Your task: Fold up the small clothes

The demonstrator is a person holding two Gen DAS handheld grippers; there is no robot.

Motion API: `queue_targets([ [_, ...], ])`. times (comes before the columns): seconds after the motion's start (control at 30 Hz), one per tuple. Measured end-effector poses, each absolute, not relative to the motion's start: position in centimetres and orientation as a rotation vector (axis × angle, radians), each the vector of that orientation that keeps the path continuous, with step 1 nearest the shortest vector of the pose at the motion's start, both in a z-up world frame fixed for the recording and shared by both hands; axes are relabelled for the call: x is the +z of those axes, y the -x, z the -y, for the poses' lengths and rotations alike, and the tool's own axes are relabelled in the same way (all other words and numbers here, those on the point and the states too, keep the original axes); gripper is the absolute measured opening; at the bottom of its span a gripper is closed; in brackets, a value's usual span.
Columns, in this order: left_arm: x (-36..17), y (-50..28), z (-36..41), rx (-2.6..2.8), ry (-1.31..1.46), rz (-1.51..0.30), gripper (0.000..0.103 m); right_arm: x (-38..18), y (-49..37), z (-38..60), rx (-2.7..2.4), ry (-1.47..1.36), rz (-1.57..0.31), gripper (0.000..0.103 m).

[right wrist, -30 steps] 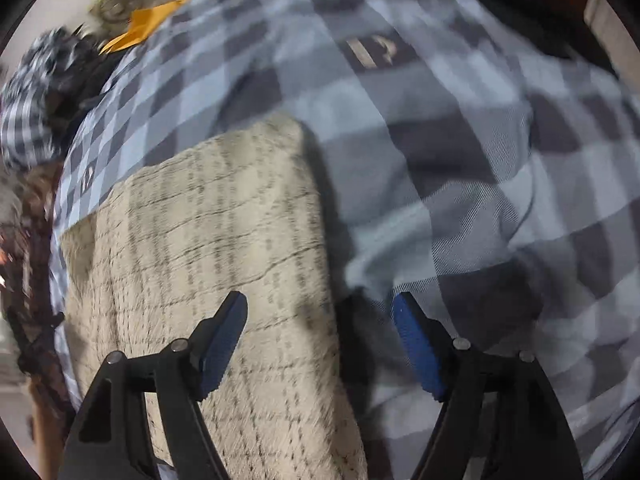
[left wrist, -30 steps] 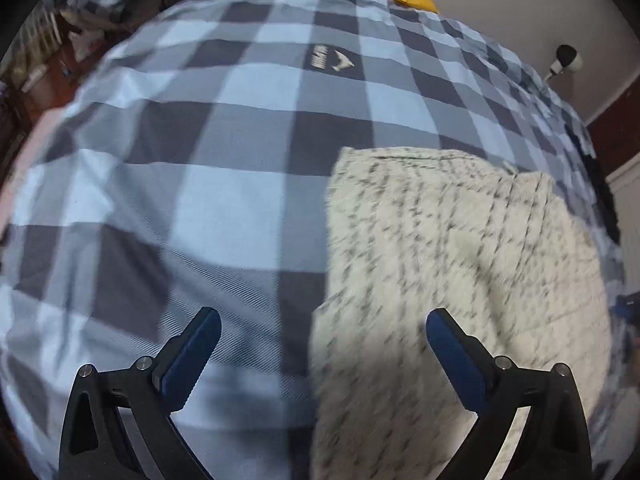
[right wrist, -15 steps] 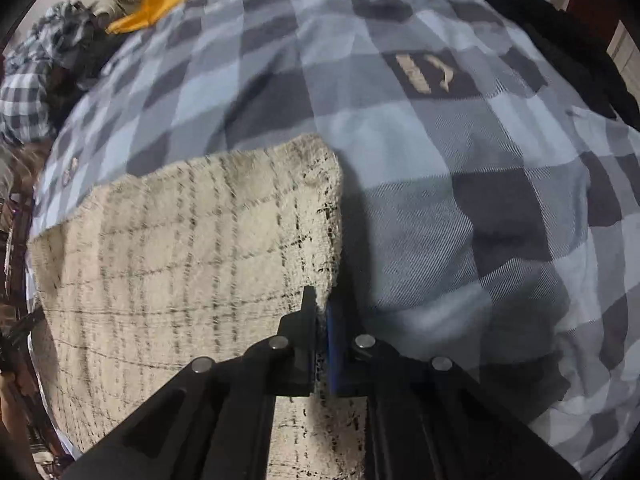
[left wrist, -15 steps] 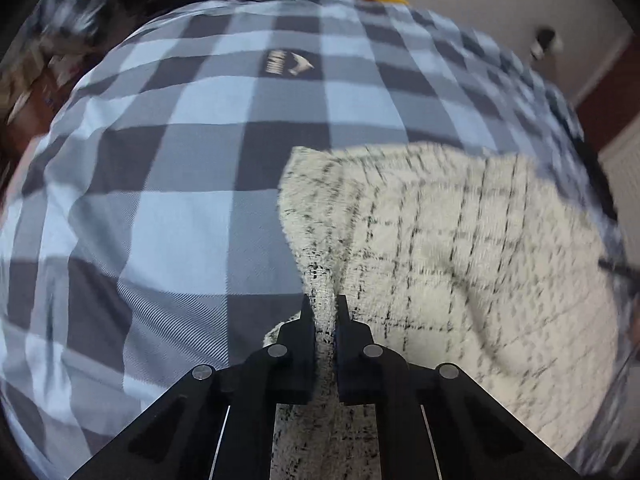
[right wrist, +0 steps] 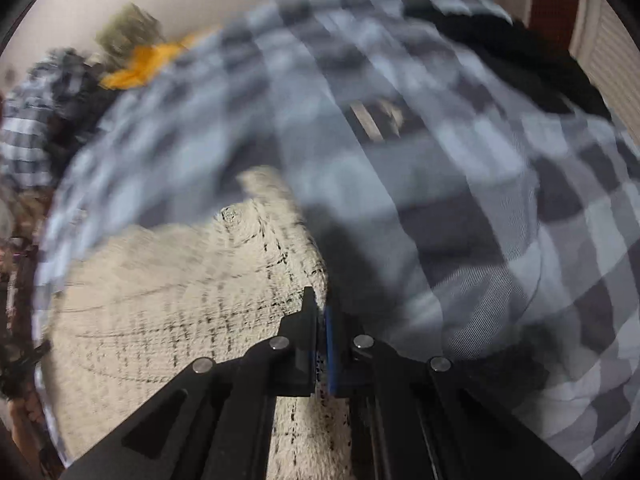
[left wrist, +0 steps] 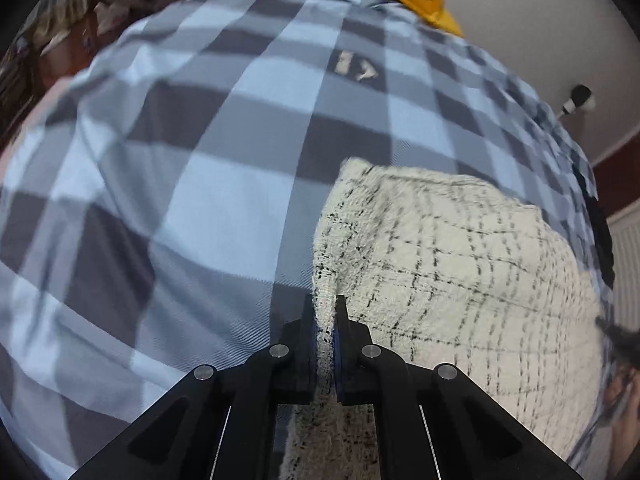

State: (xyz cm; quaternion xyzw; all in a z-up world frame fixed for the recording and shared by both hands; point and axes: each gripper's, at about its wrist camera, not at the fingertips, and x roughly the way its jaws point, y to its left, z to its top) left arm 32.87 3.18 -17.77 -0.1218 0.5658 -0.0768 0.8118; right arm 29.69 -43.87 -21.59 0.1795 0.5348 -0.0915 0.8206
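Fingers first: our left gripper (left wrist: 325,312) is clamped on the left edge of the cream checked garment (left wrist: 460,280), a thick ridge of fabric pinched between the pads. Our right gripper (right wrist: 319,312) is clamped on the same garment (right wrist: 168,320) at its right edge, jaws nearly touching with only a thin strip of cloth between them.

Garment: cream knit with thin black grid lines, lying on the blue-grey checked bedspread (left wrist: 180,200). In the left wrist view it fills the frame from 2 to 6 o'clock, and its far left corner sits just past 12 o'clock from the fingertips. In the right wrist view it runs from 6 round to 9 o'clock; that view is motion-blurred, so we can't read weave detail.

Outward: a pale logo patch (left wrist: 356,68) on the bedspread at 12 o'clock, an orange cloth (left wrist: 416,4) at the bed's far edge against the wall, and dark fabric (right wrist: 500,48) at 1 o'clock in the right view.
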Motion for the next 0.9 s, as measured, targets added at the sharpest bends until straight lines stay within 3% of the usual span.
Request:
queue_targets([
  [0.1, -18.2, -32.9, -3.6, -0.184, 0.247, -1.234, 0.011, -22.9, -30.1, 43.2, -0.186, -0.348, -1.168, 0.001],
  [0.13, -18.0, -33.0, -3.9, -0.167, 0.220, -1.250, 0.030, -22.6, -30.1, 43.7, -0.184, -0.371, -1.158, 0.002],
  [0.17, -17.8, -33.0, -4.3, -0.133, 0.185, -1.267, 0.060, -22.1, -29.9, 44.5, -0.193, -0.411, -1.152, 0.005],
  [0.2, -17.0, -32.8, -5.0, -0.077, 0.143, -1.257, 0.075, -21.6, -29.5, 45.5, -0.232, -0.454, -1.144, 0.016],
  [0.23, -15.6, -32.3, -5.8, -0.032, 0.098, -1.207, 0.093, -20.5, -29.0, 46.6, -0.309, -0.467, -1.130, 0.038],
  [0.3, -12.9, -31.4, -7.0, 0.023, 0.046, -1.120, 0.096, -17.7, -27.7, 47.8, -0.432, -0.429, -1.071, 0.052],
  [0.5, -5.6, -25.5, -4.2, 0.063, -0.228, -0.932, 0.098, -10.7, -23.6, 42.7, -0.326, -0.416, -1.022, 0.054],
  [0.57, -4.5, -23.2, -1.4, 0.010, -0.275, -0.902, 0.103, -9.3, -22.5, 38.4, -0.250, -0.393, -1.023, 0.064],
  [0.6, -4.1, -22.0, 0.4, -0.042, -0.277, -0.895, 0.103, -9.0, -22.0, 35.5, -0.201, -0.367, -1.022, 0.078],
  [0.63, -4.2, -20.9, 2.0, -0.103, -0.266, -0.894, 0.103, -8.7, -21.4, 33.4, -0.155, -0.345, -1.020, 0.087],
  [0.67, -4.6, -19.9, 3.6, -0.168, -0.246, -0.904, 0.103, -8.8, -21.0, 31.3, -0.104, -0.321, -1.020, 0.088],
  [0.9, -13.5, -18.4, 9.3, -0.345, -0.172, -1.098, 0.103, -17.3, -23.0, 20.9, 0.167, -0.287, -1.213, 0.088],
])
